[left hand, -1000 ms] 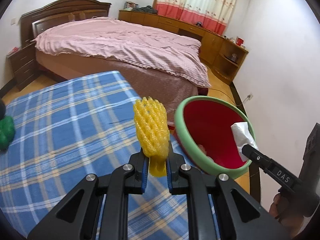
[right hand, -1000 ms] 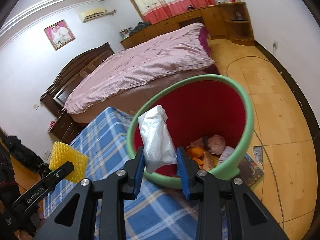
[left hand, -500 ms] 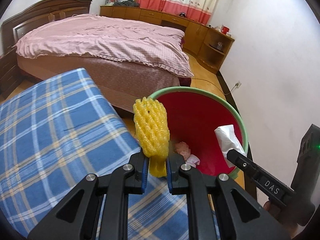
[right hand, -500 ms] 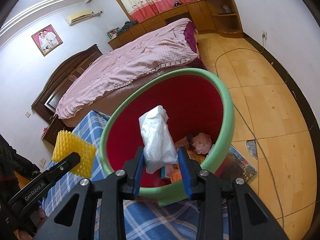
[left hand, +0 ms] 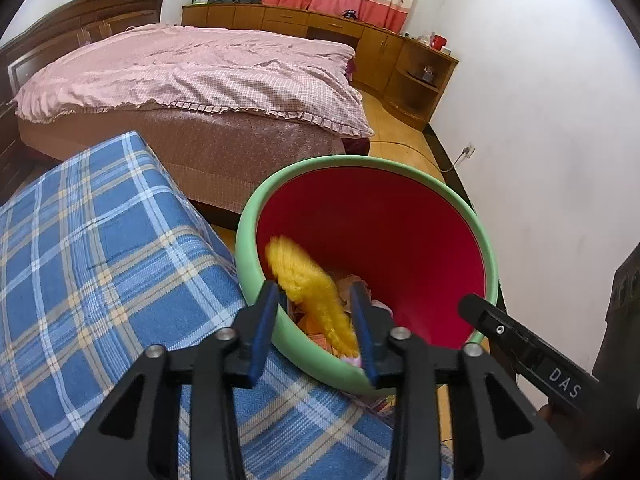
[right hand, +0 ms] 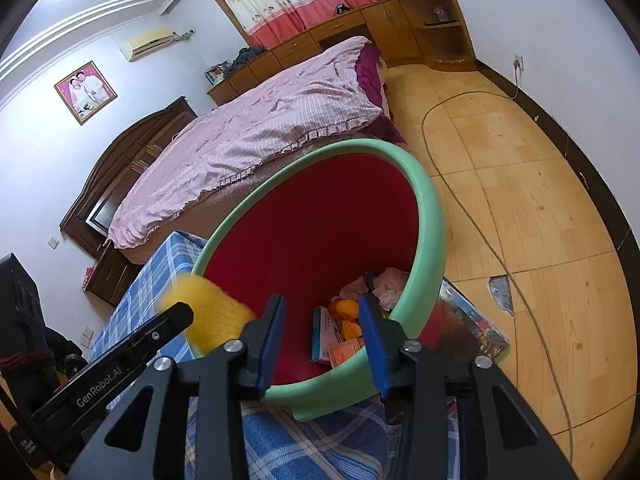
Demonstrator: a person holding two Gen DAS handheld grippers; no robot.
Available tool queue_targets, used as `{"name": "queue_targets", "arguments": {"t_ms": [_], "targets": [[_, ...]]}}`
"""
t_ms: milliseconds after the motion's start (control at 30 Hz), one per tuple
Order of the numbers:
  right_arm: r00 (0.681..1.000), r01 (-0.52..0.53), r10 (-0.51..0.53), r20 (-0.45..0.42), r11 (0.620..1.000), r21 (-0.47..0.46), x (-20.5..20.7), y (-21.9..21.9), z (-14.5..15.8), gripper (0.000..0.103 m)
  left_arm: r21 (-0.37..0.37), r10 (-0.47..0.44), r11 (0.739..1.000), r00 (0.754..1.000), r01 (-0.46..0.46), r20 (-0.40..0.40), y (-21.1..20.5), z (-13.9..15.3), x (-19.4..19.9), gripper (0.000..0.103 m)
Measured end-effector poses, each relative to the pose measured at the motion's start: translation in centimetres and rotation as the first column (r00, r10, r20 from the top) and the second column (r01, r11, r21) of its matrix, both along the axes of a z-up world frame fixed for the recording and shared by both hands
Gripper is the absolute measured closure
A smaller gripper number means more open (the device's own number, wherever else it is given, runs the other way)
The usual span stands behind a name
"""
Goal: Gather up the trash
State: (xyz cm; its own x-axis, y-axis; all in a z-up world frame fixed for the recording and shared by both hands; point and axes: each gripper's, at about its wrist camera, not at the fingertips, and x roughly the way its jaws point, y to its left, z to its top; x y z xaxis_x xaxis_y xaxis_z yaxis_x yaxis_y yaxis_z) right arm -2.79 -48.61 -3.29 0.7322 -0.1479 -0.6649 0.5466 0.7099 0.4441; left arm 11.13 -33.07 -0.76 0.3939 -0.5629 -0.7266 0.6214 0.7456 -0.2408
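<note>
The trash bin (left hand: pixel 360 161), green-rimmed and red inside, stands beside the table. My left gripper (left hand: pixel 314 292) hangs over its near rim, jaws opening. A yellow foam fruit net (left hand: pixel 308 284) is blurred and tilted between the fingers, loose from the pads. My right gripper (right hand: pixel 323 304) is above the bin (right hand: pixel 432 216) too, jaws opening, with nothing between them. The yellow net (right hand: pixel 208 316) shows at the left behind a left gripper finger (right hand: pixel 160 328). Orange peel (right hand: pixel 346 308), a small box (right hand: pixel 322 334) and crumpled paper (right hand: pixel 390 280) lie in the bin.
A table with a blue plaid cloth (left hand: pixel 100 260) is under and left of both grippers. A bed with a pink cover (left hand: pixel 200 76) stands behind. A cable (right hand: pixel 460 200) runs over the wooden floor. A printed sheet (right hand: pixel 476 328) lies under the bin.
Both grippers came closer over the bin and their jaws opened. The yellow net tipped out of the left grip. The white tissue is gone from the right gripper.
</note>
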Motion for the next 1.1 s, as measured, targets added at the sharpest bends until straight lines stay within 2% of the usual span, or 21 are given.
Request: {"name": "queue_targets", "arguments": {"t_ms": [267, 433, 533, 833, 967, 1100], "targets": [[1.0, -0.026, 0.026, 0.006, 1.0, -0.009, -0.2, 0.9, 0.5, 0.047, 0.023, 0.038, 0.999, 0.999, -0.038, 0.009, 1.8, 0.9, -0.5, 0.06], [0.998, -0.054, 0.055, 0.018, 0.998, -0.022, -0.1, 2.4, 1.4, 0.037, 0.051, 0.095, 0.994, 0.995, -0.096, 0.023, 4.2, 1.4, -0.9, 0.059], [0.996, -0.081, 0.082, 0.027, 0.996, -0.03, -0.1, 3.8, 2.0, 0.035, 0.069, 0.14, 0.988, 0.99, -0.141, 0.032, 6.0, 1.8, -1.3, 0.059], [0.979, -0.196, 0.199, 0.052, 0.979, -0.059, 0.1, 8.8, 4.0, 0.031, 0.074, 0.255, 0.963, 0.965, -0.258, 0.055, 11.6, 3.4, -2.7, 0.059], [0.969, -0.235, 0.241, 0.058, 0.968, -0.087, -0.1, 11.0, 4.9, 0.023, 0.076, 0.314, 0.945, 0.947, -0.319, 0.071, 14.0, 4.0, -3.5, 0.059], [0.959, -0.27, 0.278, 0.05, 0.956, -0.118, -0.2, 13.3, 5.5, 0.021, 0.077, 0.369, 0.924, 0.925, -0.375, 0.086, 16.2, 4.4, -4.2, 0.059]]}}
